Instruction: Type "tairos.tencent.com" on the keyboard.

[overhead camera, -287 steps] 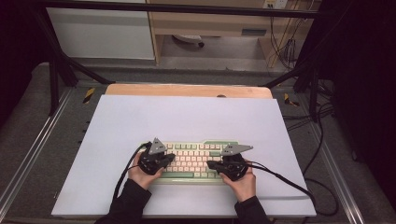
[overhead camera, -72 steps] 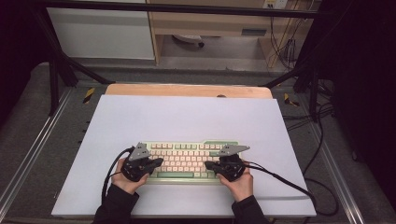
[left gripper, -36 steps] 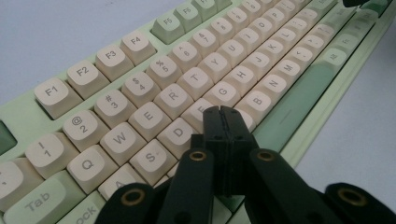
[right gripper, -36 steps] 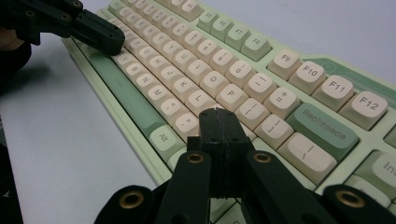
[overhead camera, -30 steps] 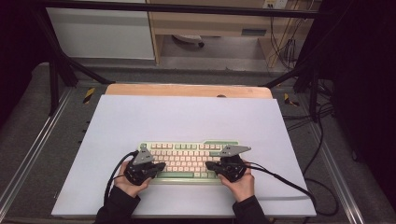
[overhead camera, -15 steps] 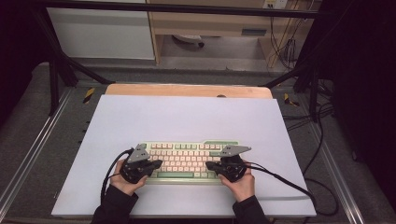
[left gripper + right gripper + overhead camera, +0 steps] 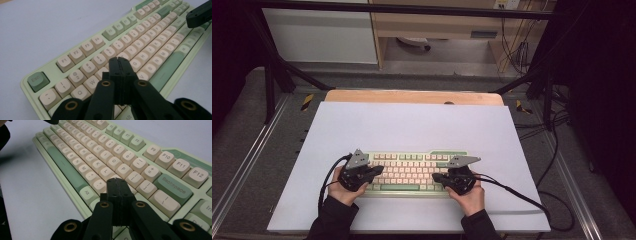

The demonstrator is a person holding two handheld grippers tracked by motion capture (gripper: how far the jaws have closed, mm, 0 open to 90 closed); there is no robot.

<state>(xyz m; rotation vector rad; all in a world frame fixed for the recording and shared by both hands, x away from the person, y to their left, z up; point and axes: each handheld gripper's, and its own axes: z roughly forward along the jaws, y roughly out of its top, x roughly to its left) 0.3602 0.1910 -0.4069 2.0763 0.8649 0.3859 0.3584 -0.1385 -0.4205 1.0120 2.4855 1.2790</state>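
I am typing on the keyboard with both grippers, using each pair of closed jaws as a single fingertip. The keyboard lies flat on the mat, close to my edge of it.

My left gripper has its jaws pressed together with nothing between them. Its tip hangs over the keys just right of W, in the letter rows at the keyboard's left end. My right gripper is likewise clamped on nothing, its tip over the keys below P, near the keyboard's right end.

To do this well, I judge I should bring one tip straight down on the middle of a single cap. The joined jaws are about as wide as a key, so a slanted or off-centre press could catch a neighbour. I would press briefly, lift clear, and only then slide across.

Both hands come in from the near edge of the keyboard, knuckles up. Each gripper slopes forward and down toward the keys, the two angled inward toward the keyboard's middle.
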